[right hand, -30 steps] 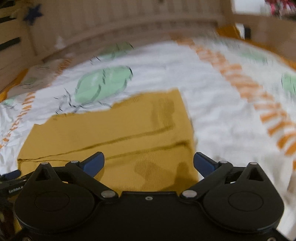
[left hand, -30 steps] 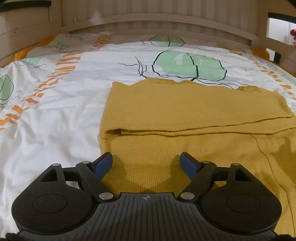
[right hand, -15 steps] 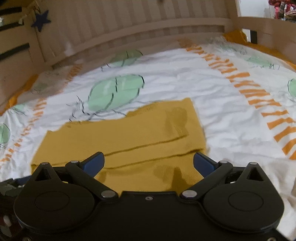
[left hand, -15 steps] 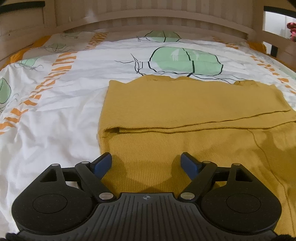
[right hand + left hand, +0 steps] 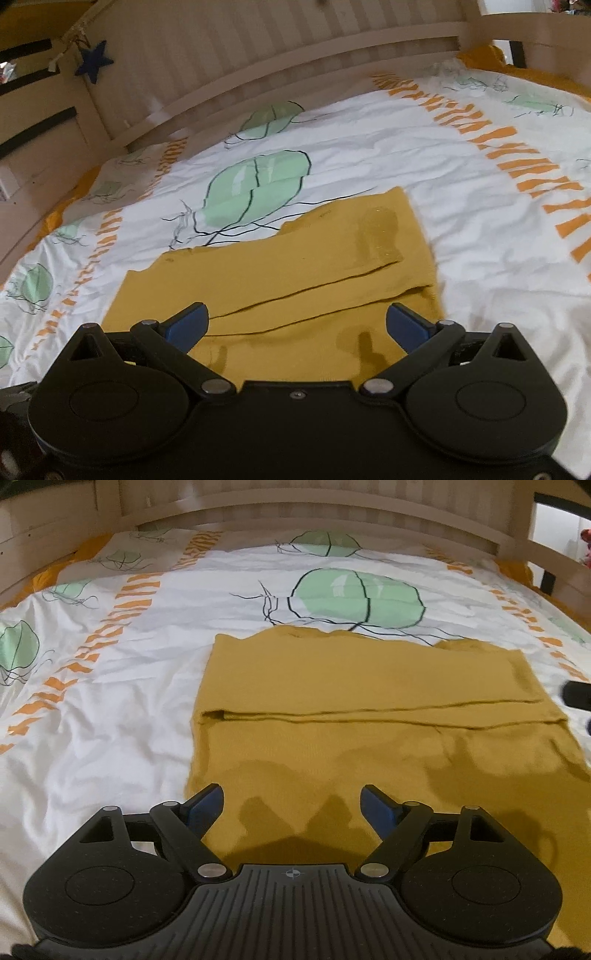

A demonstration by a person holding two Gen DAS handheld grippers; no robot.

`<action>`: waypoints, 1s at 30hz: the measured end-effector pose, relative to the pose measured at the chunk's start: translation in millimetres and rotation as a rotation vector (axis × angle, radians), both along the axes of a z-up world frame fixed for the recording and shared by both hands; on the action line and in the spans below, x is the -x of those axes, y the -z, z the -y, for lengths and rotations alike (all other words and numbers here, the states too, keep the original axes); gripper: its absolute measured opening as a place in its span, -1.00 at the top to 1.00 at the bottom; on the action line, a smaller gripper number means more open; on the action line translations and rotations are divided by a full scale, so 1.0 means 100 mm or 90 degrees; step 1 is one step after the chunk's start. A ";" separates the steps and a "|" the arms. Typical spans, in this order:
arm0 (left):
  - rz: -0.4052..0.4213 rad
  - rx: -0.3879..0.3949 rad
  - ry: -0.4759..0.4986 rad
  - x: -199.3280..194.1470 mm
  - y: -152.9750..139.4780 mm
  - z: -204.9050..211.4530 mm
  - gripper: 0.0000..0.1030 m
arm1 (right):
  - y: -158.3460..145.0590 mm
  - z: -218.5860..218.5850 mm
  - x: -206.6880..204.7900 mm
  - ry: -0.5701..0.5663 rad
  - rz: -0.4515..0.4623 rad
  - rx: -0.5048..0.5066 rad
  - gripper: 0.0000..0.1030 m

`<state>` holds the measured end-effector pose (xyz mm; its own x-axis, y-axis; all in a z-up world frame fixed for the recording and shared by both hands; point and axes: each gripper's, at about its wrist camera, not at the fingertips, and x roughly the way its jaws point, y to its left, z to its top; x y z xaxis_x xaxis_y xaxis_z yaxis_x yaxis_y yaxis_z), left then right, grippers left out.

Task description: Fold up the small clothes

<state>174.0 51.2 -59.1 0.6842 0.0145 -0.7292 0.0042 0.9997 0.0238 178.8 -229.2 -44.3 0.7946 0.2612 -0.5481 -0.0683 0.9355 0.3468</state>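
- The mustard-yellow knit garment (image 5: 354, 709) lies flat on the bed cover (image 5: 110, 709), folded once so that an upper layer ends in a straight edge across its middle.
- From the right wrist view the same garment (image 5: 295, 280) sits left of the cover's orange dashed stripe (image 5: 517, 162) and just below a green leaf print (image 5: 255, 188).
- The left gripper (image 5: 291, 801) hangs over the near part of the garment, its blue-padded fingers (image 5: 205, 805) spread wide with nothing between them.
- The right gripper (image 5: 295, 321) also stands spread over the garment's near edge, empty, the pads clear of the cloth.
- A dark shape at the right rim of the left wrist view may be part of the other gripper; it is too cut off to tell.
- A pale wooden bed frame (image 5: 295, 66) with upright slats rings the mattress; a dark blue star (image 5: 94, 61) hangs on it at the left.
- No brand, label or readable writing shows on the garment, the cover or the grippers.
- A small cross-hair mark (image 5: 291, 874) sits on the left gripper's ribbed body.
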 end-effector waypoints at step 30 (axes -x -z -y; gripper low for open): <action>-0.010 0.053 0.015 1.12 -0.32 -0.06 -0.55 | 0.05 -0.20 0.78 -0.032 -0.013 0.017 -0.98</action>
